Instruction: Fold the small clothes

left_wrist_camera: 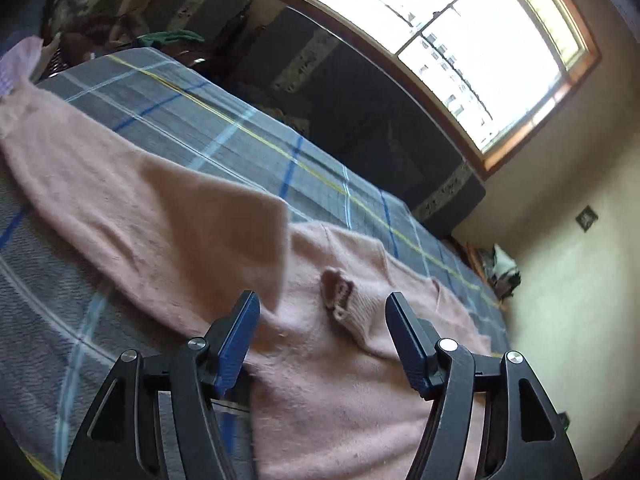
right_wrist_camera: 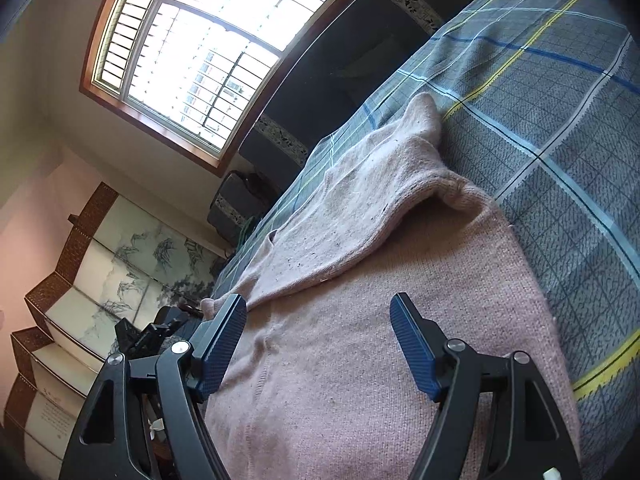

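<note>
A pink knit sweater (left_wrist_camera: 328, 368) lies spread on a grey plaid bed cover (left_wrist_camera: 208, 128). In the left wrist view one sleeve (left_wrist_camera: 168, 216) is folded across the body and the collar (left_wrist_camera: 340, 292) with its dark label shows just ahead. My left gripper (left_wrist_camera: 322, 308) is open and empty, hovering over the collar area. In the right wrist view the sweater (right_wrist_camera: 360, 340) lies with a sleeve (right_wrist_camera: 360, 208) folded over its body. My right gripper (right_wrist_camera: 318, 312) is open and empty above the sweater's body.
A large bright window (left_wrist_camera: 440, 40) fills the far wall above dark cushions (left_wrist_camera: 360, 120). Piled clothes (left_wrist_camera: 100, 32) sit beyond the bed. A painted folding screen (right_wrist_camera: 100, 292) stands beside the bed. Plaid cover (right_wrist_camera: 560, 120) extends to the right of the sweater.
</note>
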The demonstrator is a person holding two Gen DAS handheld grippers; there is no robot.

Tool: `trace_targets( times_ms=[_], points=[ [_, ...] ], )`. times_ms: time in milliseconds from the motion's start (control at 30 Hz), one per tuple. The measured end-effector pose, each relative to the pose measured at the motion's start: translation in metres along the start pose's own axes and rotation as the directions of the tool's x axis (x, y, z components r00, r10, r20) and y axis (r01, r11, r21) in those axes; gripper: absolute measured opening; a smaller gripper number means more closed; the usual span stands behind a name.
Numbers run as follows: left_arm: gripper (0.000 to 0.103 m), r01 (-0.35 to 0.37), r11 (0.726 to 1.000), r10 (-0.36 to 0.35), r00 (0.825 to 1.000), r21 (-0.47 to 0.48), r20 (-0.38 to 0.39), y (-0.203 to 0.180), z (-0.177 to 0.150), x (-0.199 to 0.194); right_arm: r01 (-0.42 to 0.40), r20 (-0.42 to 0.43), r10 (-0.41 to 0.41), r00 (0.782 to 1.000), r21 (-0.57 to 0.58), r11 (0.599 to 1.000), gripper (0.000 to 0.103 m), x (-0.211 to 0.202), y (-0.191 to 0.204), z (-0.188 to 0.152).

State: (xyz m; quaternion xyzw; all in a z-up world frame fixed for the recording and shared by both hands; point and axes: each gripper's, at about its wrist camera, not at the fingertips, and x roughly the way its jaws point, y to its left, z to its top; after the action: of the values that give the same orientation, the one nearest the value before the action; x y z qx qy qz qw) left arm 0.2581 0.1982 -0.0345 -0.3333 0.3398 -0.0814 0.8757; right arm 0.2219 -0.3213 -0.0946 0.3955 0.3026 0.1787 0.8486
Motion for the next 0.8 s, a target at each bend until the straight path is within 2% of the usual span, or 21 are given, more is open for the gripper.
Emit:
trace_targets(
  times_ms=[133, 200, 267, 333, 433, 500, 600, 800],
  points=[
    [0.069, -0.085, 0.99, 0.091, 0.995, -0.116, 0.049, 0.077, 0.045, -0.046, -0.004, 0.007, 0.004, 1.0, 0.004, 1.0, 0.071, -0.001, -0.001, 0.0],
    [0.069, -0.108, 0.975, 0.126, 0.988, -0.197, 0.083, 0.124, 0.068, -0.069, 0.003, 0.009, -0.003, 1.0, 0.003, 1.0, 0.072, -0.001, -0.001, 0.0],
    [0.069, -0.107, 0.949, 0.147, 0.982, -0.298, 0.116, 0.175, 0.087, -0.09, 0.012, 0.007, -0.012, 1.0, -0.003, 1.0, 0.072, 0.0, 0.0, 0.0],
    [0.069, -0.119, 0.911, 0.176, 0.978, -0.394, 0.111, 0.222, 0.104, -0.101, 0.024, 0.006, -0.024, 1.0, -0.009, 1.0, 0.073, 0.001, 0.003, -0.001],
    [0.069, -0.098, 0.862, 0.165, 0.982, -0.497, 0.093, 0.272, 0.117, -0.104, 0.038, 0.008, -0.038, 0.999, -0.017, 0.999, 0.074, 0.002, 0.005, -0.001],
    [0.069, -0.086, 0.86, 0.158, 0.982, -0.503, 0.103, 0.285, 0.126, -0.101, 0.047, 0.011, -0.047, 0.999, -0.02, 0.999, 0.074, 0.002, 0.006, -0.001],
    [0.069, -0.117, 0.868, 0.168, 0.984, -0.482, 0.064, 0.292, 0.139, -0.085, 0.063, 0.019, -0.062, 0.998, -0.022, 0.998, 0.075, 0.003, 0.008, -0.001],
    [0.068, -0.091, 0.879, 0.149, 0.985, -0.469, 0.089, 0.294, 0.159, -0.062, 0.095, 0.028, -0.094, 0.995, -0.03, 0.995, 0.077, 0.006, 0.01, 0.0]
  ],
)
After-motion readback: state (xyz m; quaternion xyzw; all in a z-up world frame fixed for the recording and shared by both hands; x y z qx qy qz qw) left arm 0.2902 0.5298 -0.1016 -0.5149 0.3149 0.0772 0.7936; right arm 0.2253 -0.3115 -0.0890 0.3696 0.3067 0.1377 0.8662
